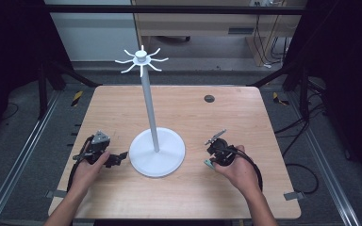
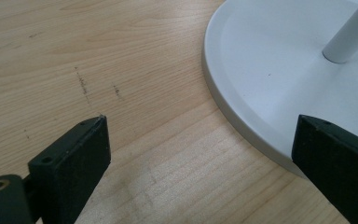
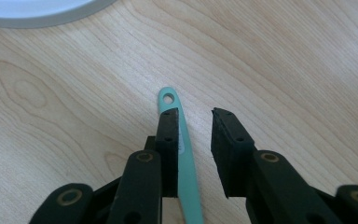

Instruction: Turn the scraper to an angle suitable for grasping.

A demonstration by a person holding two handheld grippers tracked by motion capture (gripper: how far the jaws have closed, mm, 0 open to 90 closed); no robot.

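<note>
A white stand rests mid-table on a round base, with a tall pole and a crown of curved hooks. My right gripper is low over the wood to the right of the base. A thin teal handle with a hole at its tip lies between its jaws. The handle rests against the left pad with a gap to the other pad, so the right gripper is open. My left gripper stands wide open at the base's left edge, nothing between its jaws.
The wooden table has a small dark round grommet at the back right. Dark frame posts and cables flank the table on the floor. The pole rises just beyond my left gripper.
</note>
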